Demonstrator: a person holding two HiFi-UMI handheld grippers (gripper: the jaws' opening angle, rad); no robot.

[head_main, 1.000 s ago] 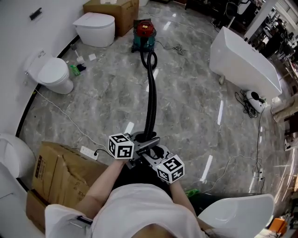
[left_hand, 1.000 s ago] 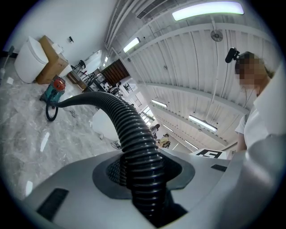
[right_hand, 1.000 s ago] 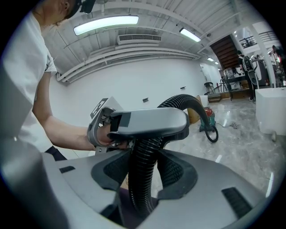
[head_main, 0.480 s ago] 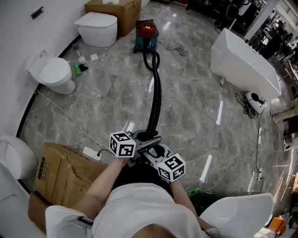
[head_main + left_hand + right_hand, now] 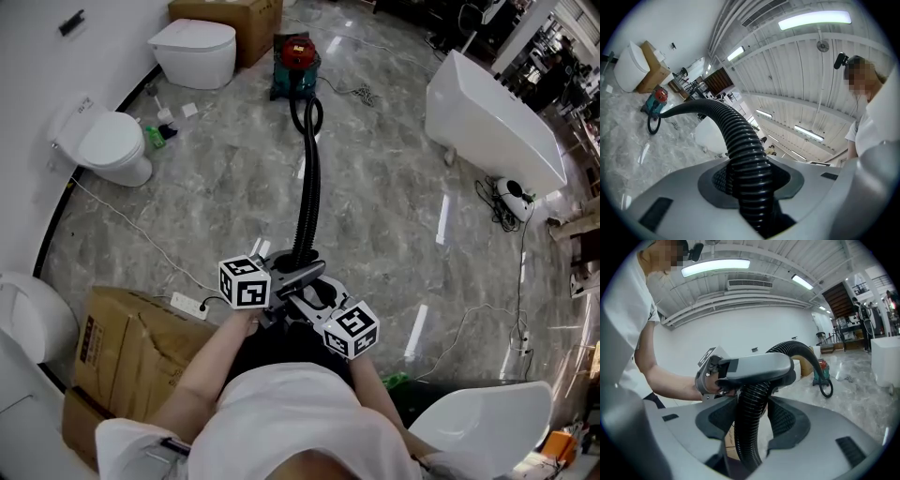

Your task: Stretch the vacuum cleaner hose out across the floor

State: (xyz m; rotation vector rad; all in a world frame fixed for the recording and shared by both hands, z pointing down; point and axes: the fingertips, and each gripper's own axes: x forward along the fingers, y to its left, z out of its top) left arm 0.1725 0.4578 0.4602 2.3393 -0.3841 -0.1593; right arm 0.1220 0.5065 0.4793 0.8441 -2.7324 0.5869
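Both grippers have drawn back from the vacuum (image 5: 297,58) over the last second, and the hose (image 5: 307,206) has gone from a gentle bend to a nearly straight black line over the floor (image 5: 216,197); I'd judge the stretch well along, with only the curl beside the vacuum left to pull out. The left gripper (image 5: 298,277) is clamped narrowly on the hose near its free end; the right gripper (image 5: 314,302) grips the same hose just behind it, jaws set wider; neither has let go or changed its hold.

The head view alone gives the whole run, from the vacuum far off to the grippers close by the person, and that curl of slack. The left gripper view shows the ribbed hose seated between its pads and arching away to the distant vacuum. The right gripper view shows what neither other does: the left gripper closed over the hose just ahead of its own jaws.
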